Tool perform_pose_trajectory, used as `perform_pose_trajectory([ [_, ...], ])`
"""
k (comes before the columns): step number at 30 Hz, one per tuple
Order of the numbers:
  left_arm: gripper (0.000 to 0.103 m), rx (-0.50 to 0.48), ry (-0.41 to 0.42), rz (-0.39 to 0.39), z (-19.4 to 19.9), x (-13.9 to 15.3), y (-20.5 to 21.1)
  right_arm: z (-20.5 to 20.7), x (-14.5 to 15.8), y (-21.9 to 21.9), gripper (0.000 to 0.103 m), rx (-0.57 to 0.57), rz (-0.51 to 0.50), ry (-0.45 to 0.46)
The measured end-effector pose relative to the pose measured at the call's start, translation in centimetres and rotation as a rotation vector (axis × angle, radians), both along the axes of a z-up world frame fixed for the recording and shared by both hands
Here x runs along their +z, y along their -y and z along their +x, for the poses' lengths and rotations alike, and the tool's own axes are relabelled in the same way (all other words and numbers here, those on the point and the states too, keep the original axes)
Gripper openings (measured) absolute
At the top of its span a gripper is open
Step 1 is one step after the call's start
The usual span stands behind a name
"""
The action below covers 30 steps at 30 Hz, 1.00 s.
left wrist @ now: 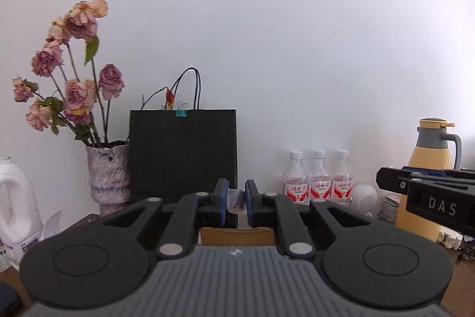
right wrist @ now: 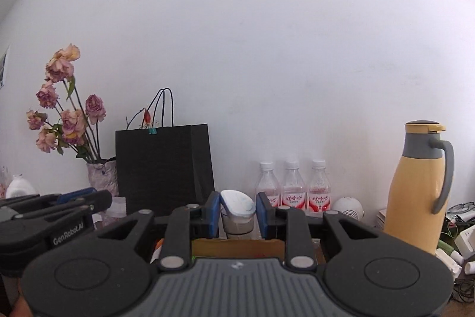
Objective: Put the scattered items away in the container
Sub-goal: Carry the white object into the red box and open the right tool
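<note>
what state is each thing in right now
left gripper: shut on a small pale packet
right gripper: shut on a clear cup with a white lid
cardboard box: open
black bag: upright, clipped at top
bottles: upright, capped
flask: upright, lid shut

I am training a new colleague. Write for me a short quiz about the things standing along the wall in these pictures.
1. How many water bottles stand in a row by the wall?
2. True or false: the yellow thermos jug stands to the left of the black paper bag.
3. What is fixed on the bag's top edge? A) a clothes peg B) a teal binder clip C) a rubber band

Key: 1 three; 2 false; 3 B.
</note>
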<state>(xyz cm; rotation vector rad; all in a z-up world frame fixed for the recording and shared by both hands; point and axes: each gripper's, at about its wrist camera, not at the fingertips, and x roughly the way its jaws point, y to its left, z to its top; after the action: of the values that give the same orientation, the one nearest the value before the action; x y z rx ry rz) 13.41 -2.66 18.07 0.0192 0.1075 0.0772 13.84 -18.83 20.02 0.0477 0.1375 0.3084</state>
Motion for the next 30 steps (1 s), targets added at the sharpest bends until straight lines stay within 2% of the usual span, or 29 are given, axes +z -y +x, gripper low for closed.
perform_pose_trajectory([
  [3,0.014,-0.014,-0.059,-0.016,3.8,0.0,-0.7,3.6,0.2,0.2,0.024,-0.01,0.006,-0.03],
  [5,0.014,-0.017,-0.116,-0.023,6.7,-0.2,-1.3,6.3,-0.1,0.3,0.025,-0.012,-0.016,-0.085],
  [8,0.014,-0.033,-0.211,0.007,11.2,-0.6,-2.0,11.2,-0.7,0.5,0.024,0.02,-0.035,-0.229],
  [9,0.014,-0.056,-0.26,0.01,12.8,-0.8,-2.3,12.9,-0.8,0.6,0.024,0.037,-0.052,-0.283],
  [12,0.014,-0.117,-0.472,-0.055,18.3,-2.0,-3.5,18.3,-2.0,0.5,0.024,0.097,-0.105,-0.469],
  [16,0.014,-0.101,-0.677,-0.079,23.6,-5.8,-5.0,24.1,-5.0,-0.7,0.024,0.128,-0.209,-0.678],
  [18,0.013,-0.097,-0.775,-0.088,25.5,-8.0,-5.6,26.3,-7.0,-1.1,0.024,0.135,-0.236,-0.791],
  [21,0.013,-0.127,-0.905,-0.132,27.5,-10.7,-6.1,29.4,-9.8,-1.2,0.024,0.148,-0.215,-0.959],
  [23,0.013,-0.147,-0.967,-0.116,28.4,-11.7,-5.6,30.6,-11.3,-1.5,0.024,0.136,-0.228,-1.033],
  [27,0.015,-0.126,-1.04,-0.038,29.6,-12.8,-4.2,32.2,-14.1,-2.4,0.024,0.115,-0.277,-1.137],
  [30,0.021,-0.106,-1.088,-0.026,30.3,-13.6,-3.7,32.3,-15.9,-3.1,0.024,0.1,-0.286,-1.166],
])
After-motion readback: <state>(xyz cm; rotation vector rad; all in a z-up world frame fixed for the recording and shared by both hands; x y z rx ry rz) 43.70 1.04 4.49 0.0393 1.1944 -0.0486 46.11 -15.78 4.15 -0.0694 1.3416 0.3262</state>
